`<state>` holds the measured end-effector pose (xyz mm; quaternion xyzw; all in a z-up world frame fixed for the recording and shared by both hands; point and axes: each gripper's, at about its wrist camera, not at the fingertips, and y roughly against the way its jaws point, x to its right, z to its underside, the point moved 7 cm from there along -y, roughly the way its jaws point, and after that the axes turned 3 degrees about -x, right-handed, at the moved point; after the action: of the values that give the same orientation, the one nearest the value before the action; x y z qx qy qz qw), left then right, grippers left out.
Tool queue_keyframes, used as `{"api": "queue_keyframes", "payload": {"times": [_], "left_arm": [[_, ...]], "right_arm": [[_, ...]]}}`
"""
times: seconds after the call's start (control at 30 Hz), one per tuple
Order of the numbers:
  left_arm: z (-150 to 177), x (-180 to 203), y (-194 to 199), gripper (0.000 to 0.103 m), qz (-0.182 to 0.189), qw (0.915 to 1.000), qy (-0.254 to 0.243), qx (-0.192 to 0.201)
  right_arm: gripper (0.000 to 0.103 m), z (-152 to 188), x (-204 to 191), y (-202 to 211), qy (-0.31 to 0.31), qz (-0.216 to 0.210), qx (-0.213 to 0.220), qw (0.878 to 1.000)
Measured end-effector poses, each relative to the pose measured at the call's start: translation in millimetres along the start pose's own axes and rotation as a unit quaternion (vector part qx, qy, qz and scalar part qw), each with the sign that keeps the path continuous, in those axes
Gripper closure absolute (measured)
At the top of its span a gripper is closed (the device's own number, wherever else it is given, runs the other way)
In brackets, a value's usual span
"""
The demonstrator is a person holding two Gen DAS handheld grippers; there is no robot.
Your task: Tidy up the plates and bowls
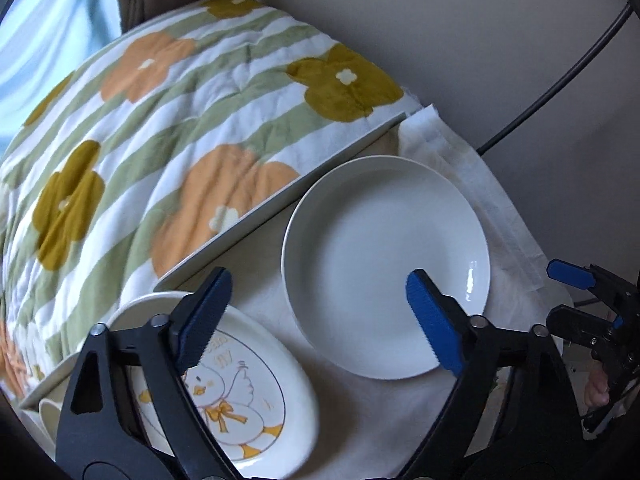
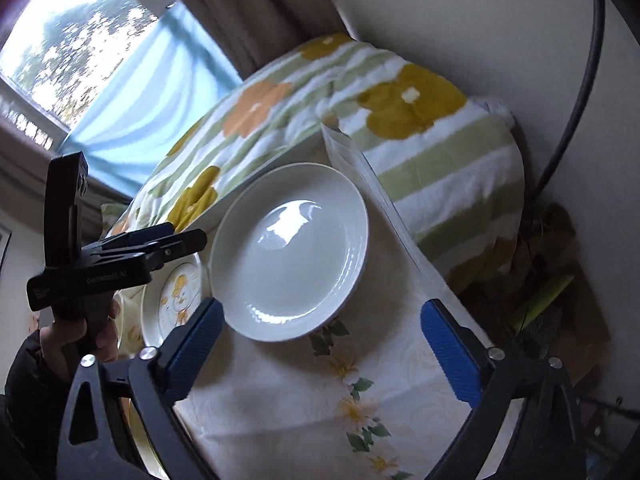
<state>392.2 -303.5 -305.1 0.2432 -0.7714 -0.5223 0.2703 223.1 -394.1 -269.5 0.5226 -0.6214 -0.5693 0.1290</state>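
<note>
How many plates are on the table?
2: a plain white plate in the middle, and a duck plate beside it, partly behind the left gripper. More may be hidden.

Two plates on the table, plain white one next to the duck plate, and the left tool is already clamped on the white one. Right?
Not clamped. In the left wrist view the left tool hangs open above the table, and its pads touch neither the white plate nor the duck plate. The rest stands: two plates, side by side.
</note>
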Motion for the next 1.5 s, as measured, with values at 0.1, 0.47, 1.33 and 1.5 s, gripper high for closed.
{"api": "queue_keyframes", "payload": {"times": [0.1,0.47,1.33,1.5], "left_arm": [[-3,-9,-27,0.042,0.009,0.9997,-0.009,-0.023],[-2,-15,-55,0.079,0.035,0.9978,-0.038,-0.041],[3,6,-9,0.085,0.003,0.9995,-0.029,0.010],[22,13,39,0.085,-0.015,0.9986,0.017,0.049]], "right_arm": [[0.024,-1,2,-20,-0.025,0.007,-0.006,1.000],[0.070,-2,14,-54,-0.082,0.030,-0.010,0.996],[0.090,-9,15,-33,-0.053,0.037,0.017,0.998],[0.090,-18,-5,0,0.010,0.016,0.025,1.000]]}}
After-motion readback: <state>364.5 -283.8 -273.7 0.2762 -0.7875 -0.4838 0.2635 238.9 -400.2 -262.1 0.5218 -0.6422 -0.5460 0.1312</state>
